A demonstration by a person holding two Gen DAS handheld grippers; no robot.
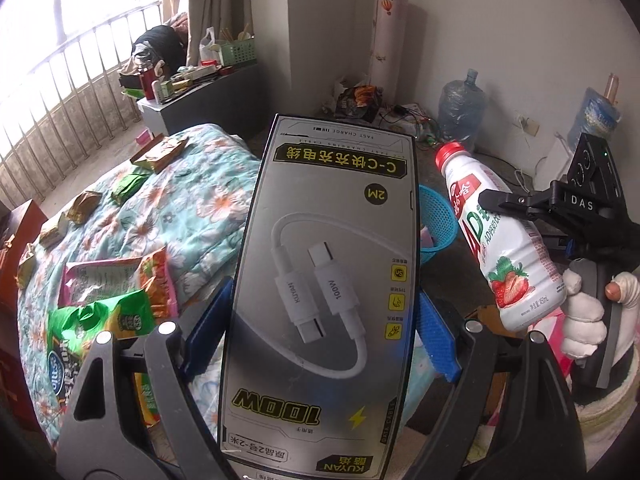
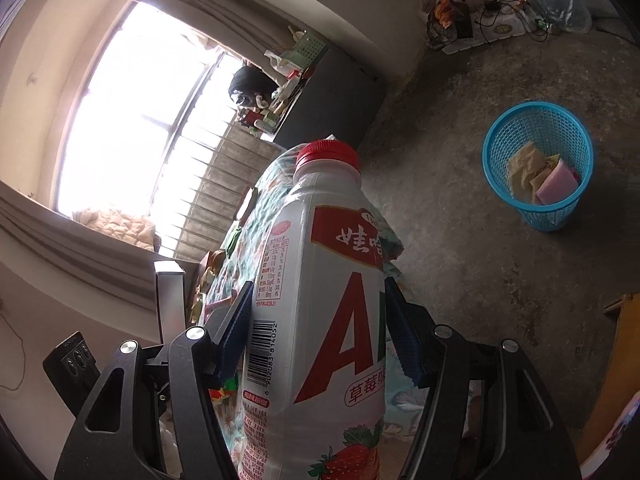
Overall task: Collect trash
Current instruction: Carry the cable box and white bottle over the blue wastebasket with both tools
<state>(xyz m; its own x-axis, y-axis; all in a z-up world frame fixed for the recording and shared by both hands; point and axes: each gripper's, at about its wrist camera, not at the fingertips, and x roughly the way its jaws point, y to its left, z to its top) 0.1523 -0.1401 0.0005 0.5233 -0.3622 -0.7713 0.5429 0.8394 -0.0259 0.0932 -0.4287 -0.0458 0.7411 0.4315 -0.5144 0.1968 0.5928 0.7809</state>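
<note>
Jaws of left gripper (image 1: 320, 312) clamp cable box (image 1: 320, 280); right gripper (image 2: 318, 328), pitched downward, clamps bottle (image 2: 320, 320).

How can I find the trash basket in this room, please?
Look at the bare concrete floor beside the bed with the floral quilt. The basket stands there alone, holding some paper scraps. It is the only bright blue mesh thing nearby.

The right gripper (image 2: 318, 320) clamped a white strawberry-drink bottle (image 2: 320, 320) with a red cap (image 2: 327, 154) between its blue pads (image 2: 236, 330). Right of the bottle, well apart, a blue mesh basket (image 2: 538, 210) stood on the concrete floor (image 2: 460, 240), holding crumpled wrappers (image 2: 536, 178).
</note>
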